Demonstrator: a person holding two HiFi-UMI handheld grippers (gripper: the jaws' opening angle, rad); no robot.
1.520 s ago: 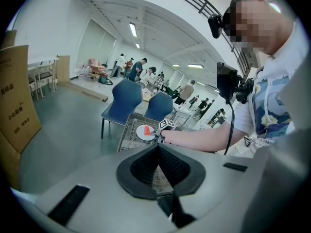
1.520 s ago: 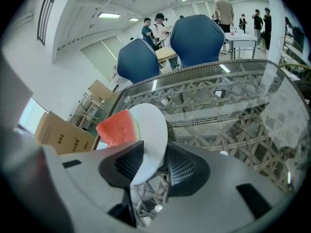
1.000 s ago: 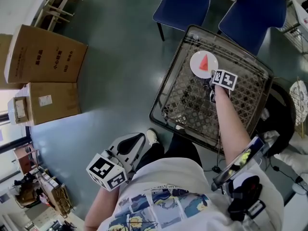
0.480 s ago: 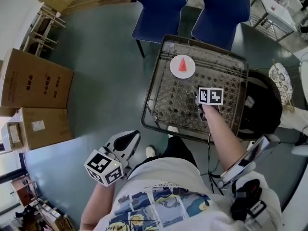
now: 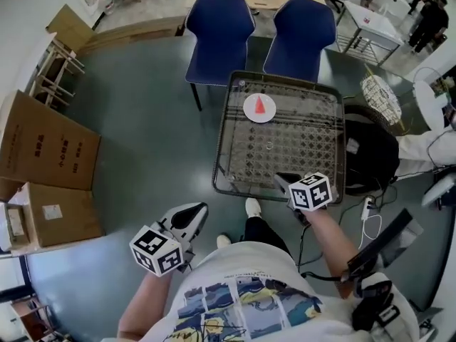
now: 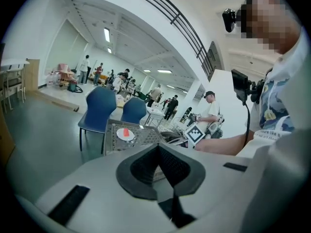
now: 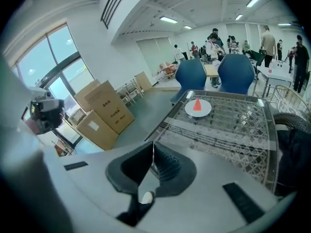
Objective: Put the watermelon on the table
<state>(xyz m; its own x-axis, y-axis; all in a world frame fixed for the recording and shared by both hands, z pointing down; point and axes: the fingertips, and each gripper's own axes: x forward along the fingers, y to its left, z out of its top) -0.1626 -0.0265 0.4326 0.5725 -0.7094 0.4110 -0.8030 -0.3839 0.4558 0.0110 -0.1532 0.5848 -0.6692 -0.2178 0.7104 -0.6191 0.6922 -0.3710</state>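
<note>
Holds right gripper (image 5: 283,182) over the counter's (image 5: 306,148) near edge, closing on nothing. Holds left gripper (image 5: 194,214) closed and empty. Shows watermelon (image 5: 261,105) on a plate (image 5: 249,114) at the counter's far side

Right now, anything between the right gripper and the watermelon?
Nothing visible. Only bare mesh table lies between the right gripper, at the near edge, and the watermelon on its white plate at the far end by the chairs. The jaws are closing with nothing between them.
</note>
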